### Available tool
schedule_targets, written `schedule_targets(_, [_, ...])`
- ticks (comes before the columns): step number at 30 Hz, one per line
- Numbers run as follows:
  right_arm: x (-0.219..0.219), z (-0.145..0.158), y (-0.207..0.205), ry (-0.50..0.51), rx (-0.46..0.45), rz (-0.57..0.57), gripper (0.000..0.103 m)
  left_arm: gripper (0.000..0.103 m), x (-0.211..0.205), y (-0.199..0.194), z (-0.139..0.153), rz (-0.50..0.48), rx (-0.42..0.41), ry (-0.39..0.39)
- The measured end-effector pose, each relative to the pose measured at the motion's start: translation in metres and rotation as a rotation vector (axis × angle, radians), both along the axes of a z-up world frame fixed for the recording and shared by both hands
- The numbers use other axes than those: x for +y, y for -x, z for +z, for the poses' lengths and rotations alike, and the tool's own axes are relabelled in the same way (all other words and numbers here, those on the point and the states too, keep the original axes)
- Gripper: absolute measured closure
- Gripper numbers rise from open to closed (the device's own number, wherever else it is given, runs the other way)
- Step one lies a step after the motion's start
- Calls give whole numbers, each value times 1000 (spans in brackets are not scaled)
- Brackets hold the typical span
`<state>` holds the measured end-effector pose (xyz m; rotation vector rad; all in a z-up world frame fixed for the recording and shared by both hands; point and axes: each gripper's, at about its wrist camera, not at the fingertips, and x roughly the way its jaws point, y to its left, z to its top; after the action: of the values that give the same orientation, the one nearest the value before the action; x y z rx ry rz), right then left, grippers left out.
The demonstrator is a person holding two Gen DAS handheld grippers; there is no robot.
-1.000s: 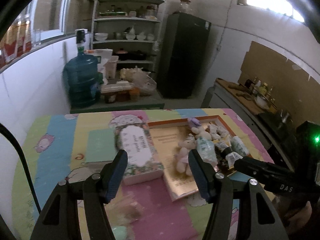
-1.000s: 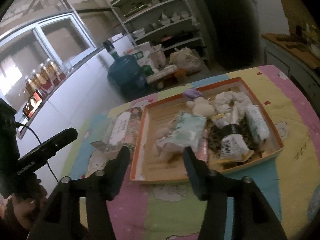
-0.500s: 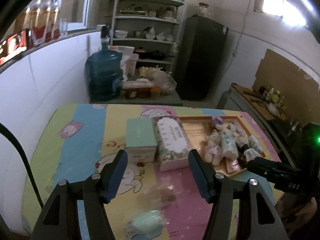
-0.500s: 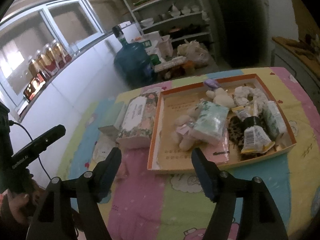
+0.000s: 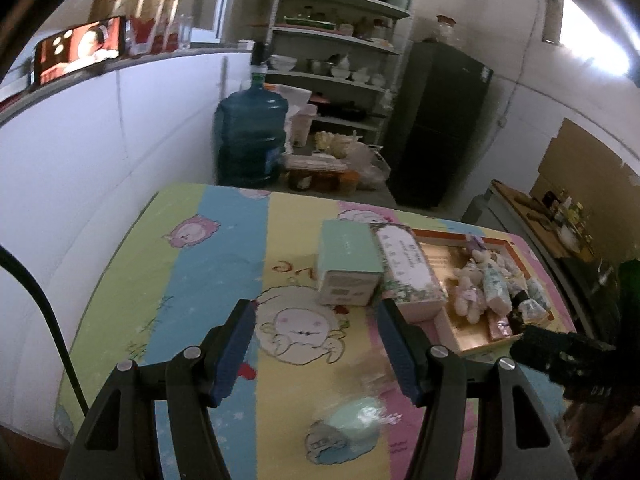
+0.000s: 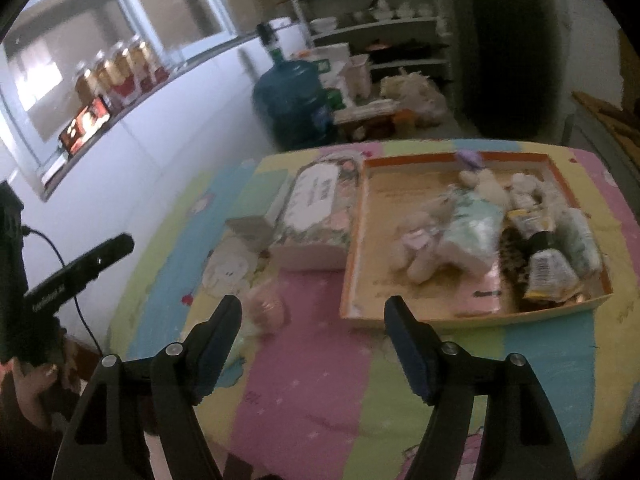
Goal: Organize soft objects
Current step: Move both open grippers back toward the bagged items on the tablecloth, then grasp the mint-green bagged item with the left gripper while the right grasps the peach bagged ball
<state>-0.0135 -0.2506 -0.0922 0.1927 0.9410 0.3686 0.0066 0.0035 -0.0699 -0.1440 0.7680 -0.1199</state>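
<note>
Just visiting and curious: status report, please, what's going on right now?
Left gripper open, empty. Right gripper open, empty, jaws just widened. Soft toys sit in orange tray; small soft item loose on cloth near right gripper. Nothing blocking.

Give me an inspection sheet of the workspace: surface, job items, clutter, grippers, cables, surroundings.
Surface: striped cartoon cloth covers the table.
Job's things: orange tray holds plush toys and soft packs; blurred mint item and peach item lie on the cloth.
Clutter: mint box beside floral box, left of the tray.
Grippers: left gripper open, empty; right gripper has just been opening, empty.
Cables: black cable at left edge.
Surroundings: water jug, shelves, dark fridge.
</note>
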Motion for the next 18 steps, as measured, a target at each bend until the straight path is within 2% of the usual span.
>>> schedule_targets(5, [31,-10,0,11,25,70,28,40,17,8,-5,11,12,10])
schedule_targets(8, [43,-15,-1,2,44,86,28,40,22,13,-11,-32,13,36])
schedule_targets(11, [50,-18,-2,2,54,86,28,40,18,16,-25,-180,38,97])
schedule_targets(13, [51,-18,-2,13,56,78,28,40,8,20,-39,-291,48,86])
schedule_targets(18, [46,-18,0,38,63,32,28,40,-20,20,-74,-482,89,28])
